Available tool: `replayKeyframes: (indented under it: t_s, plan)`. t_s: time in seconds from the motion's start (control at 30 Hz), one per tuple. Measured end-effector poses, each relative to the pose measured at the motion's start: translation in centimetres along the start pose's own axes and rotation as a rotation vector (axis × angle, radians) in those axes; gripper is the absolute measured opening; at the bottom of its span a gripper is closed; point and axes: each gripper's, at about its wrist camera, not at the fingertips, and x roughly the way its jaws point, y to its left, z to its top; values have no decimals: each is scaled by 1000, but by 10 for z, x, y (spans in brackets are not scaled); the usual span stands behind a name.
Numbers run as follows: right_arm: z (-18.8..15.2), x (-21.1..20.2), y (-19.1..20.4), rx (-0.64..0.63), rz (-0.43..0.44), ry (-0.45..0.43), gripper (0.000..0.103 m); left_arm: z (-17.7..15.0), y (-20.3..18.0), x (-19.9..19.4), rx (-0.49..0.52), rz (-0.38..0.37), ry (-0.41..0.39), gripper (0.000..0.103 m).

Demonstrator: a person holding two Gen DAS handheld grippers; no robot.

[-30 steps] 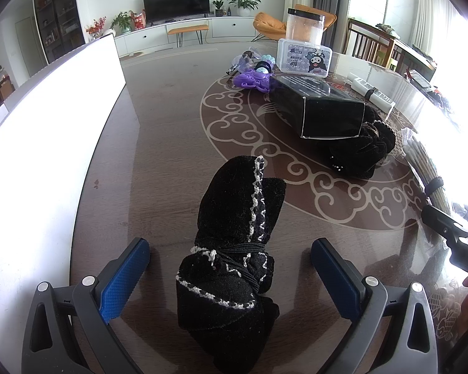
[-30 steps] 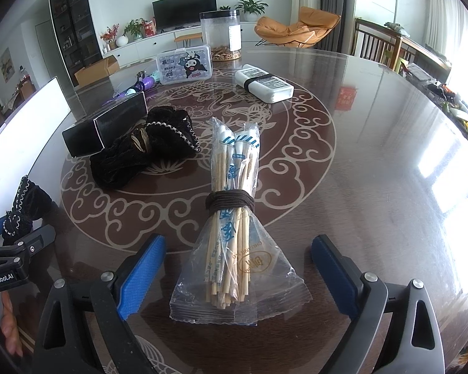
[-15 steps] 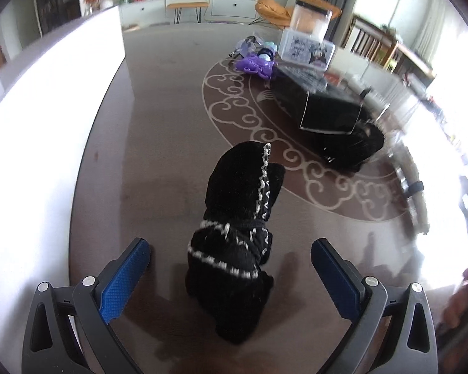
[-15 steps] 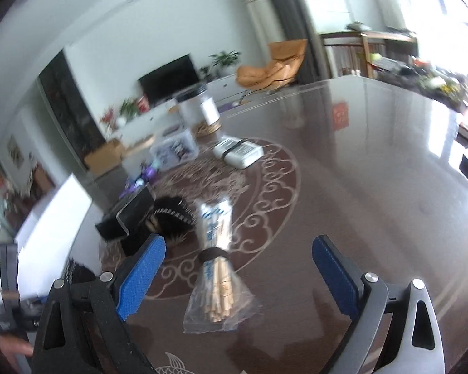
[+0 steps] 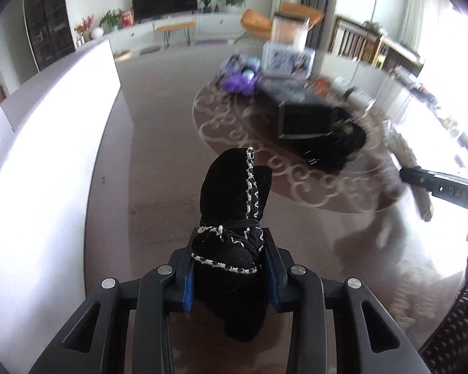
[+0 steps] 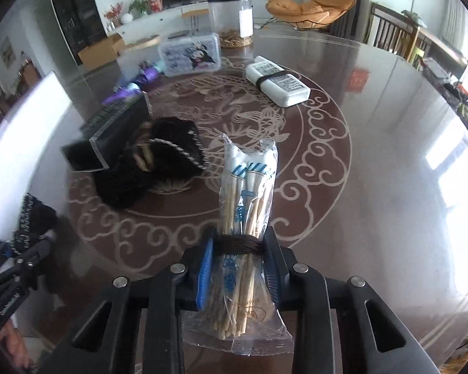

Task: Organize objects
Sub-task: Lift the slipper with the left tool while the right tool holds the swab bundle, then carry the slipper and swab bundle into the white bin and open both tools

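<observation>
A black knitted bundle [image 5: 234, 193] with white stitching, tied with black cord, stands between my left gripper's [image 5: 229, 249] blue pads. The jaws are closing and the pads press on its lower part. In the right wrist view a clear bag of wooden chopsticks [image 6: 249, 187], bound by a dark band, sits in my right gripper [image 6: 238, 249], which is shut on it at the band. The black bundle [image 6: 31, 218] also shows at the far left of that view. Both things are over the dark glossy table [image 6: 374, 187].
Mid-table lie a black box [image 6: 115, 131] and a heap of black knitwear [image 6: 159, 162]. Behind them are a white banded packet [image 6: 277, 84], a clear cartoon-printed box [image 6: 188, 54], a clear jar [image 6: 231, 15] and purple items [image 6: 124, 93]. A white panel [image 5: 46, 155] borders the left.
Both grippers went from wide open to closed, the left on the black bundle, the right on the chopstick bag. Both bundles now stand higher off the table.
</observation>
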Motion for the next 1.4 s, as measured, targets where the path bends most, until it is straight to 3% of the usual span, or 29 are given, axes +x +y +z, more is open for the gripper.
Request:
replayKeyframes:
  t_s: [0.27,0.4,0.53,0.7,0.83,1.0,1.03,1.07,1.1,1.13,1.2,1.27,1.4]
  plan:
    - [-18,-72,14,2,147,-70,30,0,5,-71,-61,-158,-97,35]
    - [-12,-101,50,-49,230,-111,30,4,36,-120,-109,-163,-173,35]
    - [0,-132,114,-135,349,-170,30,1,92,-161,-167,-82,-234,35]
    - [11,-158,218,-247,560,-182,30,-18,183,-186,-279,95,-237,35]
    - [5,-159,305,-368,656,-132,30,-40,243,-187,-362,210,-176,35]
    - [-18,-129,382,-488,678,-48,31,-63,289,-171,-443,316,-63,41]
    - [-24,-117,393,-498,668,-20,34,-66,294,-167,-449,349,-31,45]
    - [-28,-106,399,-509,656,1,40,-68,296,-163,-453,395,-9,56]
    - [-32,-96,404,-523,641,26,62,-69,296,-160,-455,438,-7,71]
    - [-36,-89,407,-532,619,45,77,-70,296,-162,-457,464,-19,77]
    - [-40,-87,397,-522,595,20,78,-72,291,-168,-461,504,-74,91]
    - [-38,-91,378,-494,584,-27,80,-70,285,-172,-468,513,-109,92]
    - [-21,-96,326,-398,527,-144,92,-52,259,-169,-465,439,-163,92]
